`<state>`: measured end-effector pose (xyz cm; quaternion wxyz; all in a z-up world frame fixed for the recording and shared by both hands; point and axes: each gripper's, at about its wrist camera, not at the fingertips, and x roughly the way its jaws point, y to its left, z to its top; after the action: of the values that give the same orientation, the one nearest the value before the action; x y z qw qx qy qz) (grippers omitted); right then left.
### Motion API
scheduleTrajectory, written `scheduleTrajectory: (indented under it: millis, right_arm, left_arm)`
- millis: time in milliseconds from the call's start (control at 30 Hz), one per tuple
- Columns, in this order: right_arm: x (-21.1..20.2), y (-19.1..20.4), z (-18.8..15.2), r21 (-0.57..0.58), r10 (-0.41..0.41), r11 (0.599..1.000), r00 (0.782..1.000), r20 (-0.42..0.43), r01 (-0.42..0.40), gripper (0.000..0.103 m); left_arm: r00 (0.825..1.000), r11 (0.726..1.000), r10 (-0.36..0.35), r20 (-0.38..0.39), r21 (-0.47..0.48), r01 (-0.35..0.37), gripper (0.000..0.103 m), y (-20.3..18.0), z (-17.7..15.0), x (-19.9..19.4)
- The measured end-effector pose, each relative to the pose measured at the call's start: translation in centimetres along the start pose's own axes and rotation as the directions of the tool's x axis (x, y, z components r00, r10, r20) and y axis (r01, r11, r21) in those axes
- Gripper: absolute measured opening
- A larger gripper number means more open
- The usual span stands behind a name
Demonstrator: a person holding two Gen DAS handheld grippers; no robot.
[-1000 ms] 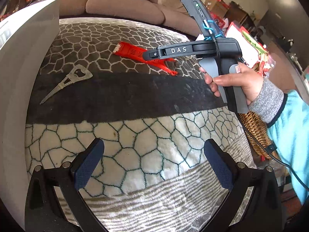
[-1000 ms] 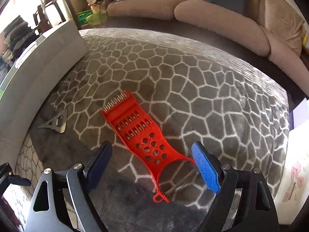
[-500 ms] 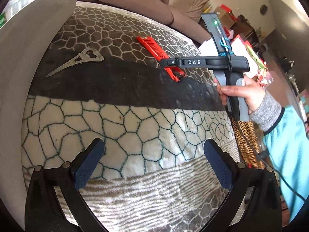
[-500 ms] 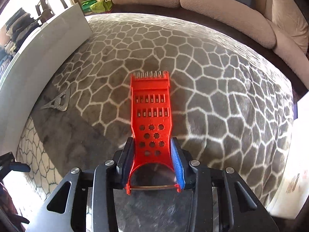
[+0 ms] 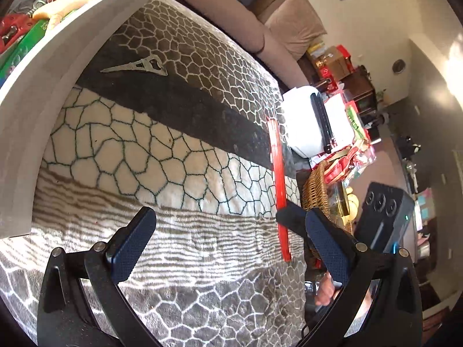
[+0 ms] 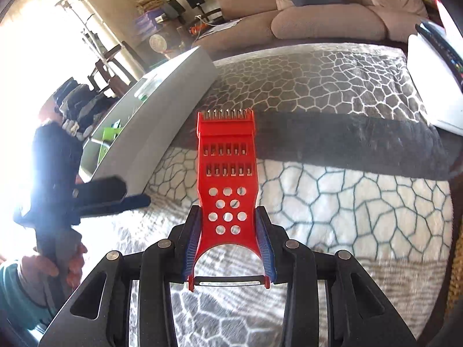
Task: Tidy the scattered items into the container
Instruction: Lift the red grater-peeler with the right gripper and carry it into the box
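Observation:
My right gripper [image 6: 228, 243] is shut on a red plastic grater [image 6: 227, 173] and holds it lifted above the blanket, its toothed end pointing away. In the left wrist view the grater [image 5: 278, 179] shows edge-on at the right. My left gripper [image 5: 231, 248] is open and empty above the striped part of the blanket. The grey container [image 5: 58, 86] stands at the left with several items inside; it also shows in the right wrist view [image 6: 162, 98]. A metal Eiffel-tower bottle opener [image 5: 136, 66] lies on the blanket next to the container's wall.
The patterned blanket [image 6: 332, 196] covers the surface. A white box [image 6: 434, 86] sits at its right edge. A wicker basket [image 5: 318, 190] and cluttered packages stand beyond the blanket. A sofa [image 6: 332, 14] is behind.
My right gripper closed on the red grater, lifted it off the blanket and carried it back toward the left gripper. The left gripper swung toward the container.

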<state>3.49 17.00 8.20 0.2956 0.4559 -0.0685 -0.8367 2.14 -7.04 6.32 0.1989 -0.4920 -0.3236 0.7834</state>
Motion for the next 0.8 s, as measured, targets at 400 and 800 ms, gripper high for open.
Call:
scheduleTrajectory:
  millis: [400,800]
  right_arm:
    - [-3.9,12.4,-5.0,-0.168,0.022,0.986,0.999,-0.023,-0.026,0.038]
    - [-2.2,19.9,-4.2,-0.18,0.121,0.976,0.993,-0.018,-0.122,0.039]
  left_arm:
    - [0.992,0.992,-0.121,0.03,-0.044,0.122,0.094,-0.8,-3.0,-5.9]
    - [0.98,0.986,-0.152,0.129,-0.049,0.159,0.012,1.3,-3.1,-14.1]
